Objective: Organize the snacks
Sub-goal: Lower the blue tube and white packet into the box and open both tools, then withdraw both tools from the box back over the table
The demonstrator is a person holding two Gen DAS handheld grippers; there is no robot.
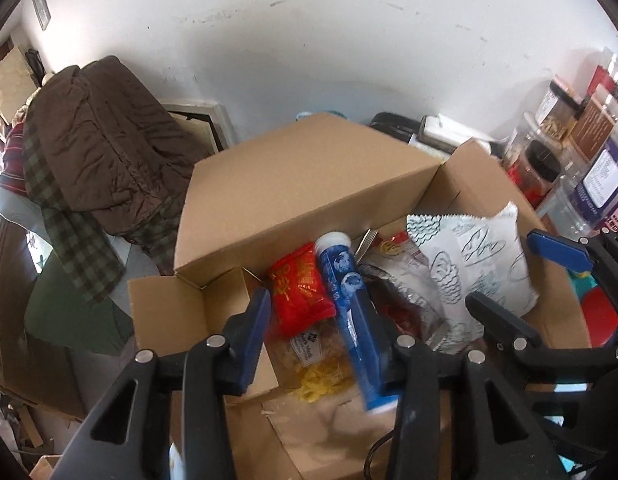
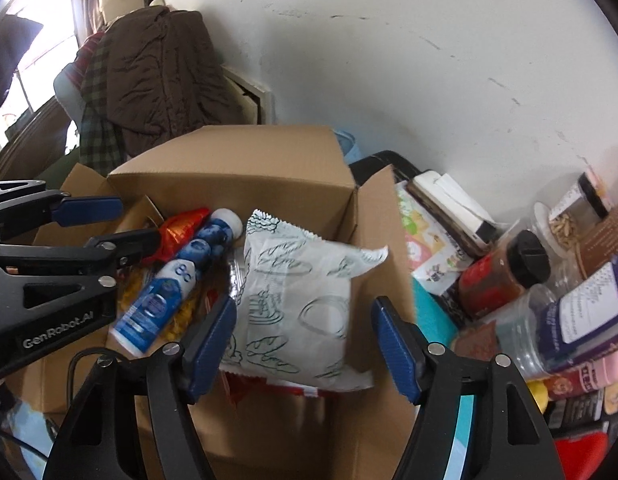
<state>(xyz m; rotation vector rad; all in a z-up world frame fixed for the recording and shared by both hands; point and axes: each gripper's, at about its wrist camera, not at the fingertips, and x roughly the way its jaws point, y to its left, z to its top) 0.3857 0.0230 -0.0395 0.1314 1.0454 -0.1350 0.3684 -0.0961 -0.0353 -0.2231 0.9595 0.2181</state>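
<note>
An open cardboard box (image 1: 309, 184) (image 2: 237, 160) holds snacks. A blue tube with a white cap (image 1: 349, 312) (image 2: 169, 280) lies in it beside a red packet (image 1: 301, 292) (image 2: 181, 228) and a clear bag of yellow snacks (image 1: 317, 372). A white printed bag (image 1: 473, 260) (image 2: 297, 304) lies on top at the right. My left gripper (image 1: 313, 340) (image 2: 121, 220) is open over the box, its right finger against the tube. My right gripper (image 2: 305, 344) (image 1: 521, 272) is open and empty, straddling the white bag from above.
Several jars and bottles (image 2: 549, 280) (image 1: 569, 152) crowd the right side. Flat packets and a stack of boxes (image 2: 441, 216) lie behind the box's right flap. Brown and plaid clothing (image 1: 97, 152) (image 2: 149, 76) hangs at the left. A white wall stands behind.
</note>
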